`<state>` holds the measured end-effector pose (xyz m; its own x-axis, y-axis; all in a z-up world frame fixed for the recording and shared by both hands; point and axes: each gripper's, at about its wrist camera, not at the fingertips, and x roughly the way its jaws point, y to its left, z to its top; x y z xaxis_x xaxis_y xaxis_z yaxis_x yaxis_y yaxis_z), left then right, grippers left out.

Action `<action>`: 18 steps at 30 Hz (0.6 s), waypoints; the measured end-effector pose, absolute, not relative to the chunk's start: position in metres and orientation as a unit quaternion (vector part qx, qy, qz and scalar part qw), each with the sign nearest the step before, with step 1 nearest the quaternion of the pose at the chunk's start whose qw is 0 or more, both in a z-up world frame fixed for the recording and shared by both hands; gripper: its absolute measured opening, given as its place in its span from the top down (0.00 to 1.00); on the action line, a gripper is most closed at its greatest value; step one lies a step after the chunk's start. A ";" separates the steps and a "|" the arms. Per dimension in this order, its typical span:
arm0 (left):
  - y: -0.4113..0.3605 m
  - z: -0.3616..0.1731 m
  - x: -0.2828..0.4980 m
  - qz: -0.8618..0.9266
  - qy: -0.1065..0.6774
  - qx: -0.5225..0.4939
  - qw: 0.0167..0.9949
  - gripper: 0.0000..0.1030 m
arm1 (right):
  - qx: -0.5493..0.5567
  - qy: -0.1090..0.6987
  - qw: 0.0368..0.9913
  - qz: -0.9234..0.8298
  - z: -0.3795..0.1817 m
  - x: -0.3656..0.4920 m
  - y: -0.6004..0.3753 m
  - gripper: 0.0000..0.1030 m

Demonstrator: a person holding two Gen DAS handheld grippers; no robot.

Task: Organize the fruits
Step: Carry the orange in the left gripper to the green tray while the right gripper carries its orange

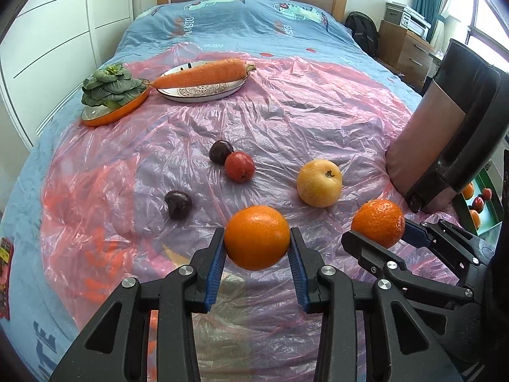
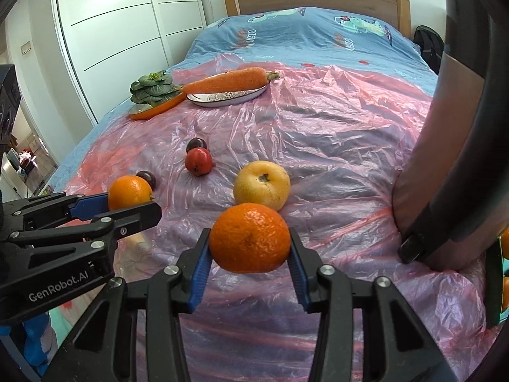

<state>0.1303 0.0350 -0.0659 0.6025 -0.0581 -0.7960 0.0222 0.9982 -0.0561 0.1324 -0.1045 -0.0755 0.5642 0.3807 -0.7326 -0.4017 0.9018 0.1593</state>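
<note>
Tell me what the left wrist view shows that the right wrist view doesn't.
Left wrist only: a wooden dresser with a printer by the window, and the second dark plum unobstructed. Right wrist only: an open doorway at far left. Both: left claw shut on the smooth orange, right claw shut on the mandarin, yellow apple and red fruit on the pink sheet.

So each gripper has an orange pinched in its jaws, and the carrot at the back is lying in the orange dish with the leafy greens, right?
Not quite. The carrot lies on the white patterned plate; the orange dish beside it holds only the leafy greens, as the left wrist view shows. The rest is right: the left gripper and right gripper each pinch an orange.
</note>
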 end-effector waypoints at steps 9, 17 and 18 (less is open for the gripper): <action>0.027 -0.052 0.099 -0.028 0.444 -0.016 0.895 0.68 | -0.011 0.406 0.885 0.226 -0.058 0.100 -0.120 0.30; 0.004 -0.042 0.072 -0.047 0.445 -0.002 0.894 0.68 | -0.005 0.401 0.892 0.210 -0.046 0.074 -0.152 0.30; 0.000 -0.041 0.070 -0.050 0.445 -0.001 0.894 0.68 | -0.004 0.400 0.893 0.207 -0.045 0.072 -0.156 0.30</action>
<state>0.0700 0.0004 -0.0407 0.5993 -0.0900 -0.7954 0.0878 0.9951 -0.0464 0.0715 -0.1562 -0.0449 0.5938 0.3660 -0.7166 -0.3729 0.9143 0.1579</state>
